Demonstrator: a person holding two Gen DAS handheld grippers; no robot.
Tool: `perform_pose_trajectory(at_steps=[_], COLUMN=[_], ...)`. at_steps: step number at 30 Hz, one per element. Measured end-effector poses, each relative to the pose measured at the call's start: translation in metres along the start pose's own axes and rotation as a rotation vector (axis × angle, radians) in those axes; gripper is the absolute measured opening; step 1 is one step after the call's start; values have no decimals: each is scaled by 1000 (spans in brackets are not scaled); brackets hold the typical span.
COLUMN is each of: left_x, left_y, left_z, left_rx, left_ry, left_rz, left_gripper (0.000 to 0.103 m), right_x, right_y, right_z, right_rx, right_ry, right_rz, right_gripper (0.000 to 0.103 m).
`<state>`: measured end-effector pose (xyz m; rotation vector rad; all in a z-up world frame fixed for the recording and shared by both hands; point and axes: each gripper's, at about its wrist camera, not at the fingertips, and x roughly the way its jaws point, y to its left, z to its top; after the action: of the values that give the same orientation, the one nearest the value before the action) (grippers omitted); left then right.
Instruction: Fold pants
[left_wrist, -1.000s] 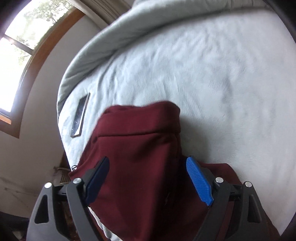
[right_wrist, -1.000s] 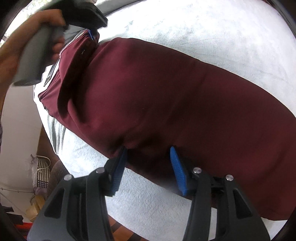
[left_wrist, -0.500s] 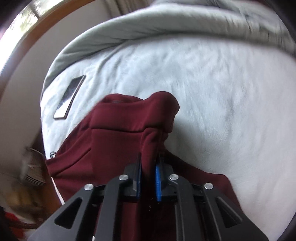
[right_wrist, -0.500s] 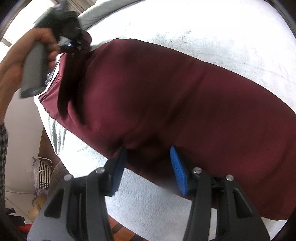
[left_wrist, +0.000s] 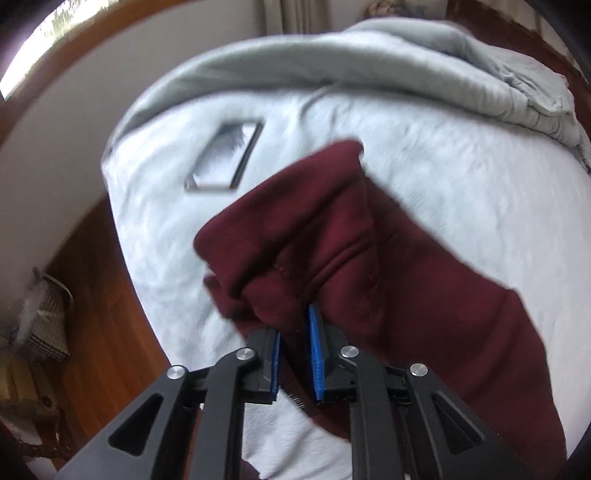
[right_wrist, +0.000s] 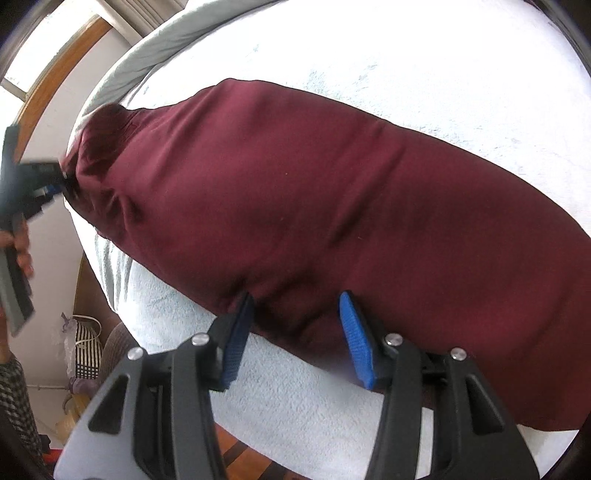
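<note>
Left wrist footage was dominated by the maroon pants (left_wrist: 369, 266), whose waistband end was seen bunched and lifted off the bed (left_wrist: 461, 173), with a stitched seam and a rounded fold visible near the top. The left gripper (left_wrist: 295, 332) was pressed nearly closed, a thick gather of the fabric being pinched between its blue pads (left_wrist: 314, 354). The rest of the garment was draped away to the right across the white bedcover. A phone (left_wrist: 227, 160) was seen lying flat on the cover beyond the raised fabric, apart from it, and a grey duvet (left_wrist: 406, 62) was heaped along the far edge of the bed. Motion blur was noted over much of this view.

From the right wrist view, the pants (right_wrist: 314, 206) were shown spread lengthwise over the bed (right_wrist: 443, 66), mostly smooth, with soft creases near the middle. The right gripper (right_wrist: 295, 321) was held with its jaws wide apart at the near edge of the cloth, nothing being clamped. The left gripper (right_wrist: 48, 184) was visible at the far left end of the garment. A striped bag (right_wrist: 86, 350) was seen on the floor beside the bed.
</note>
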<state>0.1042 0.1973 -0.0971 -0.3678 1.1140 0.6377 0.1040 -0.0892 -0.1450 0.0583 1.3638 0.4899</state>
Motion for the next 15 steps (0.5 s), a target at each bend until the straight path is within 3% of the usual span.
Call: perform_pose_trajectory(at_steps=[3, 5, 8, 12, 15], left_x=[25, 29, 3, -47, -78], left_y=[11, 16, 17, 7, -18], left_z=[-10, -14, -22, -36, -49], left_rx=[20, 34, 71, 118, 157], left_ry=[45, 25, -31, -128, -155], left_rz=[-27, -58, -54, -49, -157], left_gripper=[17, 18, 26, 28, 28], right_x=[-4, -7, -19, -38, -41], right_y=[-1, -2, -6, -5, -2], right_z=[-1, -1, -4, -1, 5], right_rx=[1, 3, 7, 17, 22], right_ry=[3, 1, -15, -62, -72], right_rz=[-10, -16, -31, -22, -18], right_gripper=[49, 49, 49, 49, 49])
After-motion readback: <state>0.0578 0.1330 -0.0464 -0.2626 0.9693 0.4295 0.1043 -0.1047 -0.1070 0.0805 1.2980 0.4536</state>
